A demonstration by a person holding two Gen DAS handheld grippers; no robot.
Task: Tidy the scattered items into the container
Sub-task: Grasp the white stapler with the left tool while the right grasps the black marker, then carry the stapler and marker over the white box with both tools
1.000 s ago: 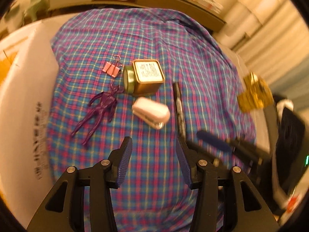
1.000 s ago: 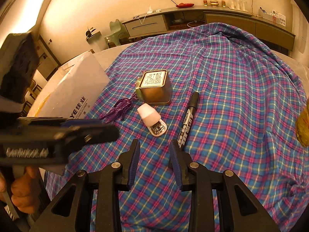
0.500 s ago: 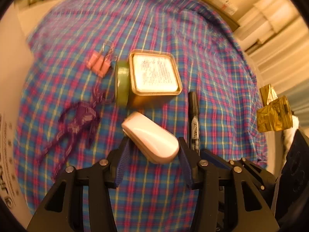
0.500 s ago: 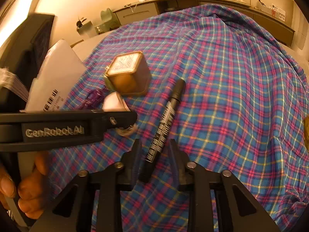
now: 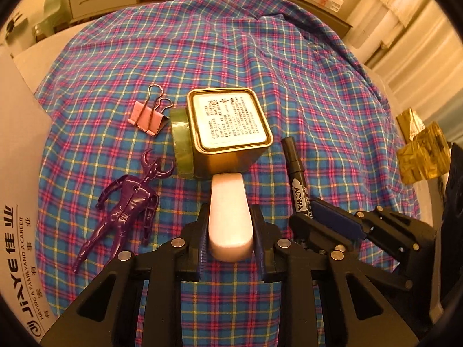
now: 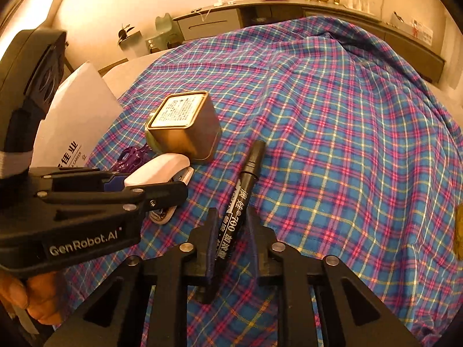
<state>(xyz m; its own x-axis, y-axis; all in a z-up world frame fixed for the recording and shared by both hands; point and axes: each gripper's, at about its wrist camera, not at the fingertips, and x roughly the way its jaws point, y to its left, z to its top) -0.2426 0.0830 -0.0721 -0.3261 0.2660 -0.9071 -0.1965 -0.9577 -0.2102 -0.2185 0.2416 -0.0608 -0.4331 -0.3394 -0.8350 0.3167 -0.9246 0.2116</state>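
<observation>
Plaid cloth holds scattered items. Left gripper is clamped on a white stapler; right gripper is clamped on a black marker beside a gold tin.

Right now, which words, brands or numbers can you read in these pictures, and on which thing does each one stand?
"GenRobot.AI": on the left gripper, seen from the right wrist.
"JiAYE", "HAVING A FAMILY AND A CAREER": on the white box.
"AOWA": on the black marker.
"700": on the same marker, between the right gripper fingers.
Tin label: print too small to read.
</observation>
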